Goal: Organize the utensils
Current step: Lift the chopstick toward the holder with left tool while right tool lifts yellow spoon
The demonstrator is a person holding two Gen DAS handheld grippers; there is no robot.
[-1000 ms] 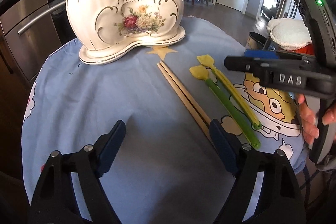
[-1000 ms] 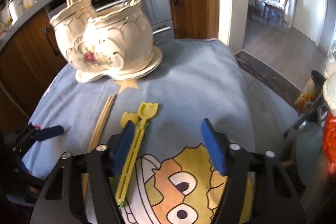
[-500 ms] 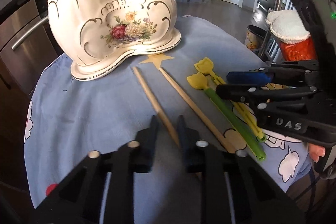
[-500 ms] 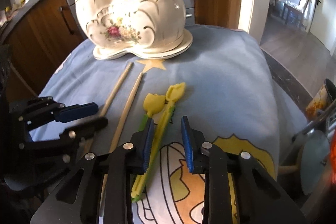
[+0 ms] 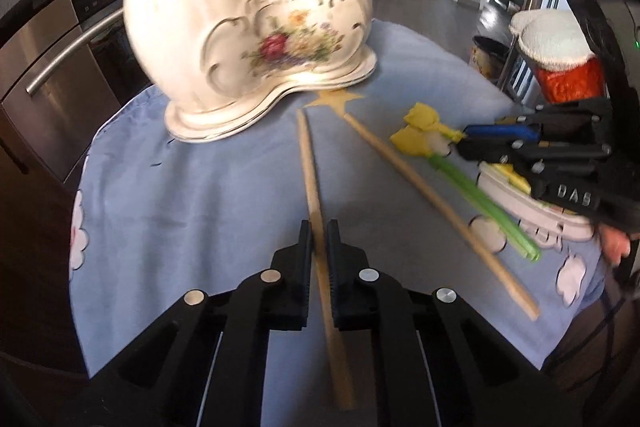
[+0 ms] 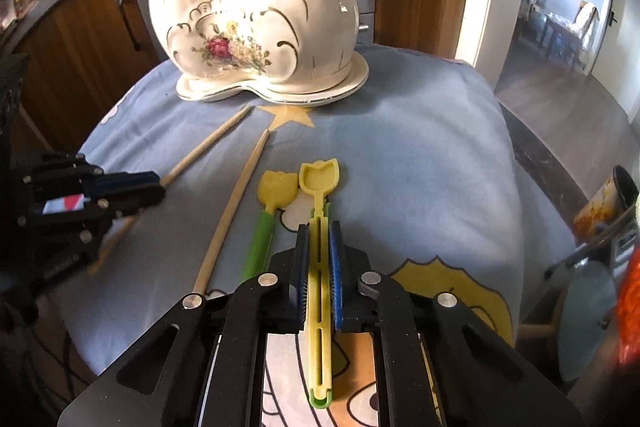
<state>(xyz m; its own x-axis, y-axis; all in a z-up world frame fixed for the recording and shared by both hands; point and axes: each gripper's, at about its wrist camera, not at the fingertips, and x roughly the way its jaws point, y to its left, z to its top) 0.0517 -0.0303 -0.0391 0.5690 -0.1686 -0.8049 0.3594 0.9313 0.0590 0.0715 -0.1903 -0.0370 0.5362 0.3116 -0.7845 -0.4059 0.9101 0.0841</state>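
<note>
Now the left gripper has just been closing and sits clamped on one pale wooden chopstick, low on its shaft; the stick's far tip points at the holder. The right gripper has just been closing too, blue pads pinching the yellow plastic tulip-headed spoon mid-handle. Beside it, lying free on the blue cartoon-print cloth, are the green-handled yellow tulip fork and the second wooden chopstick. Further off stands the cream two-cup ceramic utensil holder with flower print, chopsticks in the left cup, metal cutlery in the right. To do this step well, probably lift each piece straight up clear of the cloth and tilt it upright before lowering it into a cup. The chopstick is gripped near one end, so it may swing.
</note>
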